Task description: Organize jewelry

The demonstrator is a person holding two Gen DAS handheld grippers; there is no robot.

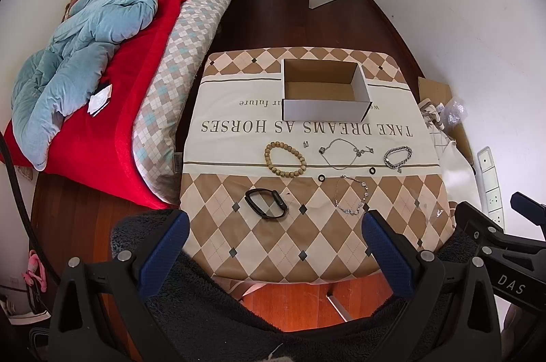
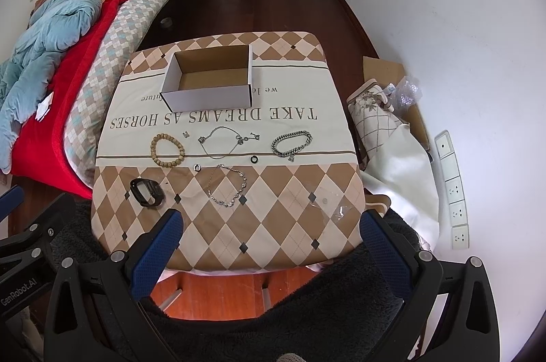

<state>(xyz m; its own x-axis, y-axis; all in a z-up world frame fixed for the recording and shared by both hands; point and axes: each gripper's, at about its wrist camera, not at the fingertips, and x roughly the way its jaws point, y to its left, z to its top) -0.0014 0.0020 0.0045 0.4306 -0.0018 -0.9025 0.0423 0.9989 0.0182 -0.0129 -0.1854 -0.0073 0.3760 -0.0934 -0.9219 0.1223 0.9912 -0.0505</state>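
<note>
Left gripper (image 1: 274, 227): jaws spread wide, holding nothing, hovering over the near edge of the table (image 1: 341, 246). Right gripper (image 2: 271, 227): same, spread and holding nothing, above the near edge.

Jewelry on the cloth, left to right:
- black band (image 1: 267, 203), nearest item, long axis running from far-left to near-right, lying flat.
- wooden bead bracelet (image 1: 285, 159), oval loop, long axis far-left to near-right.
- small silver clip (image 1: 304, 144) just beyond the beads; too small to identify, maybe an earring.
- black ring (image 1: 321, 178), flat.
- thin chain necklace (image 1: 341, 151), loop stretched left-right, pendants trailing right.
- crystal link bracelet (image 1: 351, 194), loop long axis near-far, closest to the right fingertip.
- second black ring (image 1: 372, 171).
- chunky silver chain bracelet (image 1: 397, 156), long axis left-right, charm at near end.

Cardboard box (image 1: 324, 92): open top, long axis left-right, behind the jewelry row and apart from it.
</note>
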